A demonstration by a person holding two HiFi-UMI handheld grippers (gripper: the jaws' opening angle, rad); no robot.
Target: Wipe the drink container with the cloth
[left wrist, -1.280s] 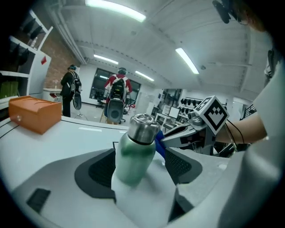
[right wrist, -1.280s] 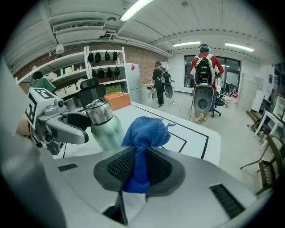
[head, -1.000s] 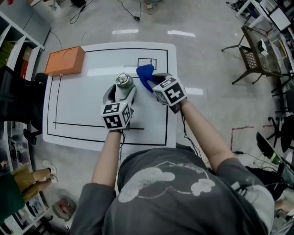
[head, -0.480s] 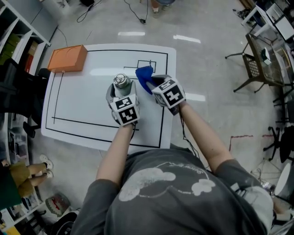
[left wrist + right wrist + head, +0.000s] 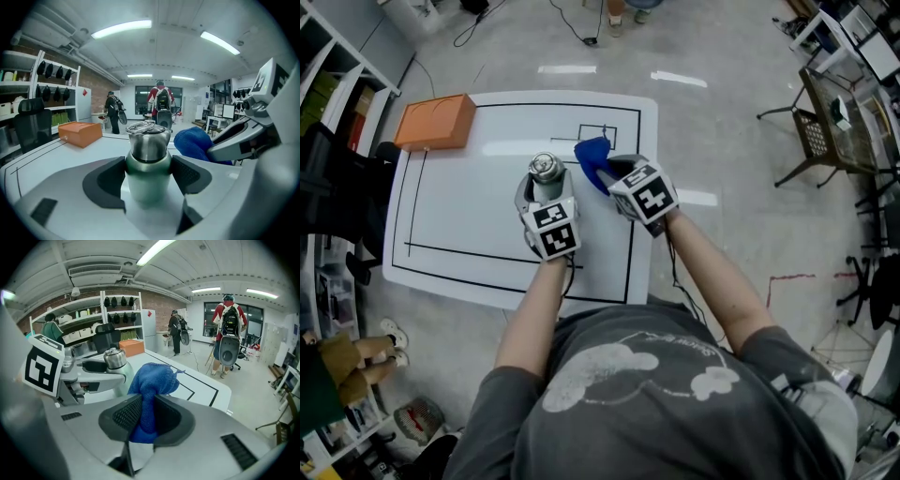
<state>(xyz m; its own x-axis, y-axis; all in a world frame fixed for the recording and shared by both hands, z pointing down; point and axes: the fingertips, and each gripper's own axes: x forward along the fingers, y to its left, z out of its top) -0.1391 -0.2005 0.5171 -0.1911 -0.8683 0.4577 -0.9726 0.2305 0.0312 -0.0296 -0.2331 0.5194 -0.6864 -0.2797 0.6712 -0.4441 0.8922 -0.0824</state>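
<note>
Just beside drink container (image 5: 547, 170), cloth (image 5: 592, 157)

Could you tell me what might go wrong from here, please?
1. The left gripper has just been closing its jaws on the smooth bottle; a wiping push could twist or slip it.
2. The right gripper pinches the cloth by one fold, so rubbing may tug it free.
</note>
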